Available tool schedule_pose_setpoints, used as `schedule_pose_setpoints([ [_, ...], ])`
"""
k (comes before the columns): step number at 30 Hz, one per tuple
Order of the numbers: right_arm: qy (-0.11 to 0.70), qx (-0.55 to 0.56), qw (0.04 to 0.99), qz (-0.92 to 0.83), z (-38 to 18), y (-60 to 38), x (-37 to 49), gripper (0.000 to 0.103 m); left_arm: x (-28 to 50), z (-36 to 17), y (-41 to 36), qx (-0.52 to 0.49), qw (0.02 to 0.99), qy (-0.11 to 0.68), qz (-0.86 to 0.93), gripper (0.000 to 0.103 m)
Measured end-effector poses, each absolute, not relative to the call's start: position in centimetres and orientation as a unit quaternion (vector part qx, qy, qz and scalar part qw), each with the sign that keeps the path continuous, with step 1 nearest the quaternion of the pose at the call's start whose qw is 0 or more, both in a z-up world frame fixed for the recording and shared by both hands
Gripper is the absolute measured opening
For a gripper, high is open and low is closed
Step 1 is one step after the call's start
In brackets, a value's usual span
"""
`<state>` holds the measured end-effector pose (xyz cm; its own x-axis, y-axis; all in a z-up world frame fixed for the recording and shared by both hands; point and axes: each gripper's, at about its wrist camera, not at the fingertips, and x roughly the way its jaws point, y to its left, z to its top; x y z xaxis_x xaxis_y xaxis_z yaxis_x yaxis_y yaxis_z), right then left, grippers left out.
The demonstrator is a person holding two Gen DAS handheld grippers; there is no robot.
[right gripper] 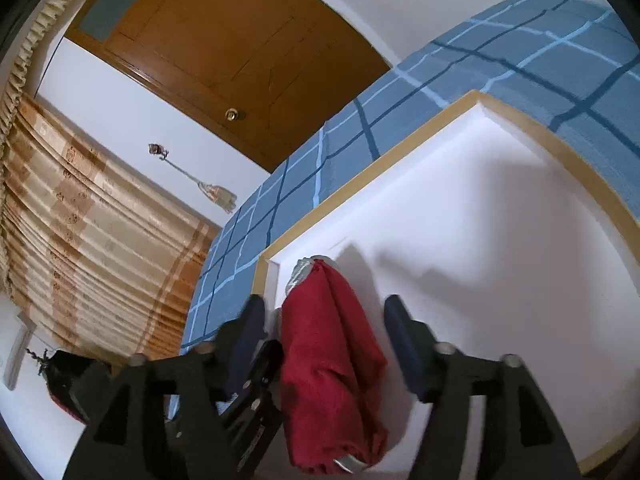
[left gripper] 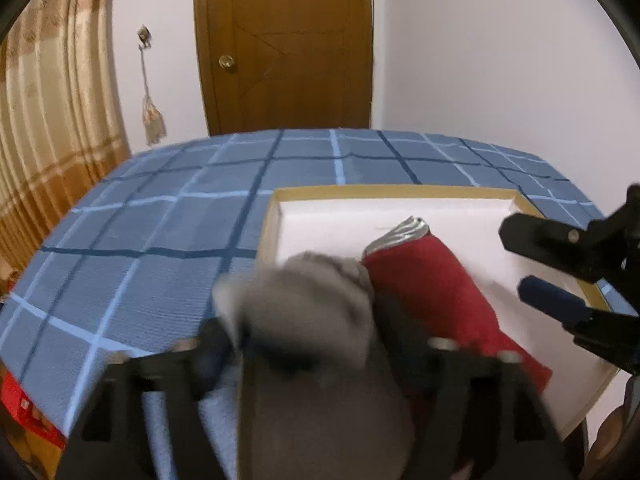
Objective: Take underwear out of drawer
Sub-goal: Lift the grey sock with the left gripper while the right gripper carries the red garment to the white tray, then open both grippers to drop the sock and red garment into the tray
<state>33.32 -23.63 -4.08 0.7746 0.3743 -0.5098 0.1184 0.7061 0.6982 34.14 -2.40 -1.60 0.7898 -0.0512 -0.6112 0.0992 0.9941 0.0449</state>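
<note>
Left claw (left gripper: 304, 344): jaws spread wide; a blurred grey garment (left gripper: 320, 320) lies between them over the drawer (left gripper: 276, 216) edge, grip indeterminate. Right claw (right gripper: 326, 332): jaws apart, straddling red underwear (right gripper: 332, 368) inside the drawer, pads not touching.

The drawer (left gripper: 276, 204) lies on the bed (left gripper: 160, 220), toward its right edge. Inside, two rolled garments (left gripper: 420, 276) lie side by side against the drawer's left wall, one (left gripper: 320, 292) overhanging it.
</note>
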Motion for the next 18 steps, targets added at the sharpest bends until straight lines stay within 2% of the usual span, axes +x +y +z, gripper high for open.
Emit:
schedule_pose_setpoints([
  [2, 0.322, 0.366, 0.87, 0.068, -3.8, -23.7, 32.4, 0.067, 32.7, -0.6, -2.6, 0.057, 0.957, 0.283, -0.012, 0.102],
  [5, 0.317, 0.365, 0.873, 0.065, -3.5, -24.0, 30.9, 0.067, 31.0, 0.6, -2.8, 0.074, 0.963, 0.258, -0.012, 0.102],
  [18, 0.277, 0.283, 0.917, 0.046, -1.2, -22.8, 23.4, 0.067, 26.0, 0.6, -1.7, 0.049, 0.959, 0.277, -0.032, 0.102],
])
